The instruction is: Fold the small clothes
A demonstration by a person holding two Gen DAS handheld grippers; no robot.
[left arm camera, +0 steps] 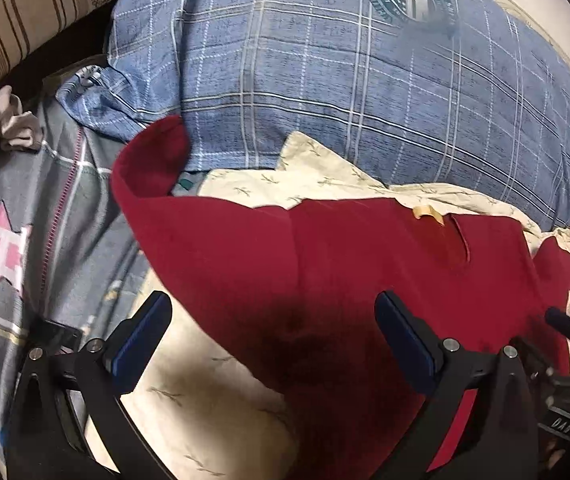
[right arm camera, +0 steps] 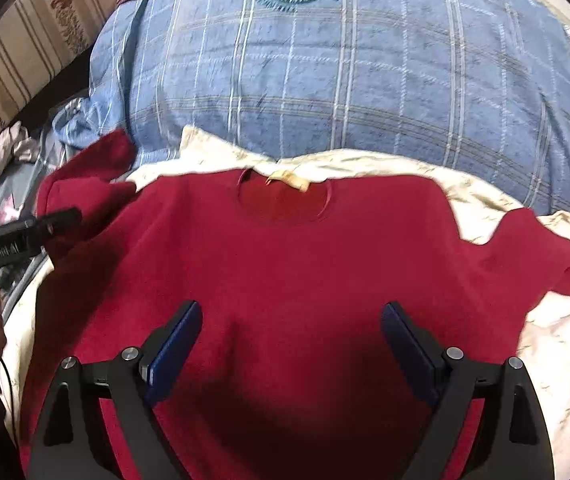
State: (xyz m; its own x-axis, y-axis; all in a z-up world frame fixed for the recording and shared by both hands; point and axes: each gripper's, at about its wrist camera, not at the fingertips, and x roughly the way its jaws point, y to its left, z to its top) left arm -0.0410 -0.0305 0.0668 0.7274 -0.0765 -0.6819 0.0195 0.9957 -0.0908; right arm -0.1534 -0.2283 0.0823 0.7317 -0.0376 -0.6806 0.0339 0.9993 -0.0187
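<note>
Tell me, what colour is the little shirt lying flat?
The shirt is dark red, with a small yellowish tag at its neck. The right wrist view shows it best.

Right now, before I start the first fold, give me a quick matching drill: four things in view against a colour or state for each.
Things:
1. shirt
2. pillow
3. neck label
4. right gripper

Colour or state:
A. blue plaid
B. open, holding nothing
C. red, spread flat
D. pale yellow

Pairs: 1-C, 2-A, 3-D, 4-B
</note>
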